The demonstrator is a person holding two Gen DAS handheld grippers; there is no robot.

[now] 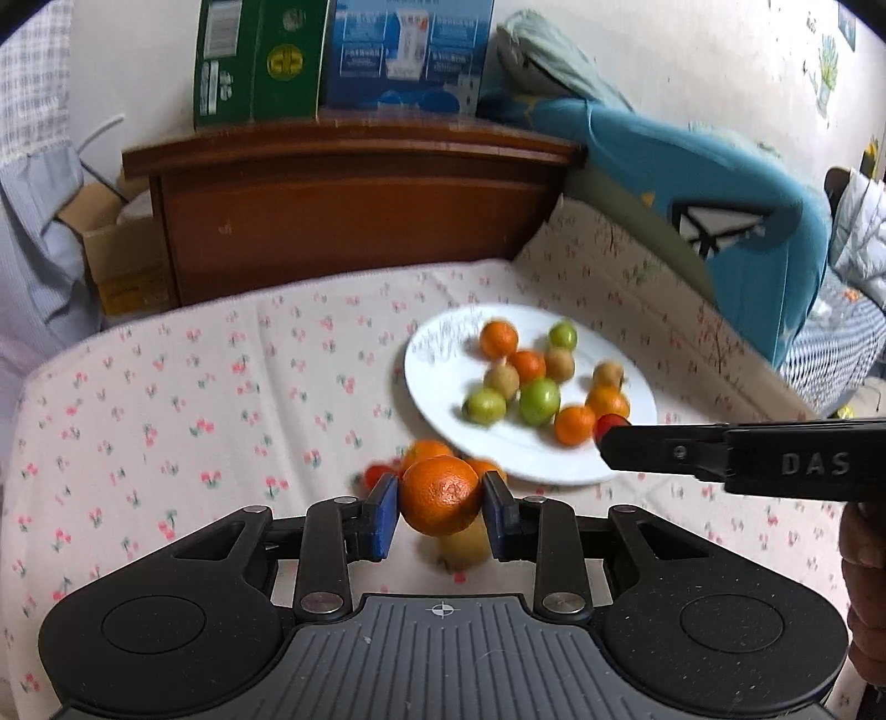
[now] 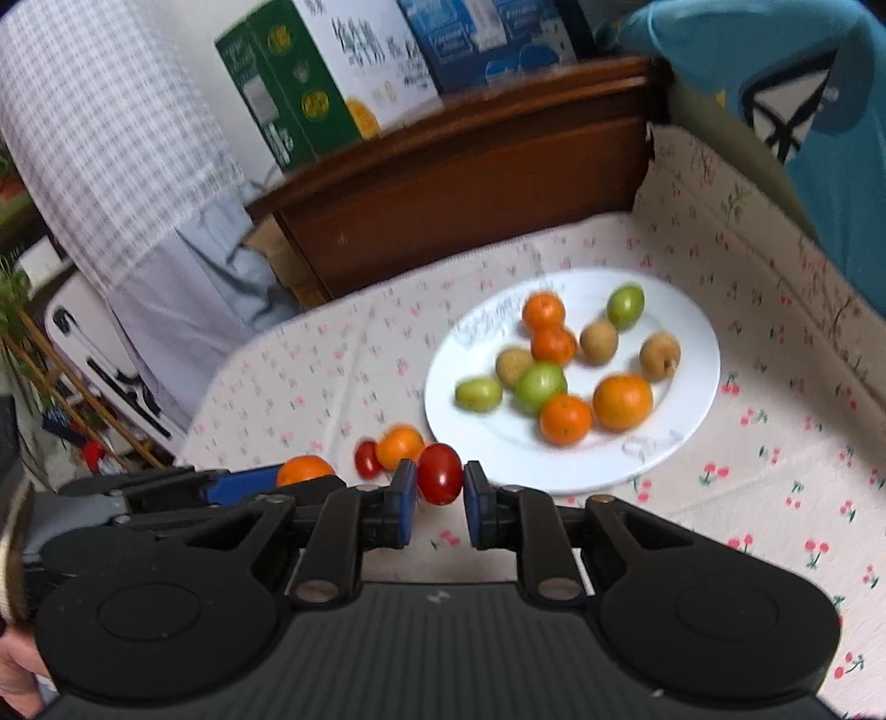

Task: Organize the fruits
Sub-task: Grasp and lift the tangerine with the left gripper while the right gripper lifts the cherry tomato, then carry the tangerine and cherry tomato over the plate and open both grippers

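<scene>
A big bed with a cherry-print sheet filled most of both views, and a brown wooden headboard stood at its far end with a green box and a blue box on top. A blue cloth was bunched up along the right side of the bed. On the sheet sat a round white plate that held small oranges, green fruits and brown fruits, all lying close together (some were blurry). The left gripper was closed on an orange, with a blue pad pressed on each side, and held it up over the sheet near the plate's edge. The right gripper had a red tomato between its blue pads; the left pad touched the tomato, and the right pad sat right beside it. In the left view that tomato hung over the plate's rim, next to an orange on the plate. A few fruits lay on the sheet just off the plate: another orange, a second small red tomato beside it, and a yellow-brown fruit under the held orange.
</scene>
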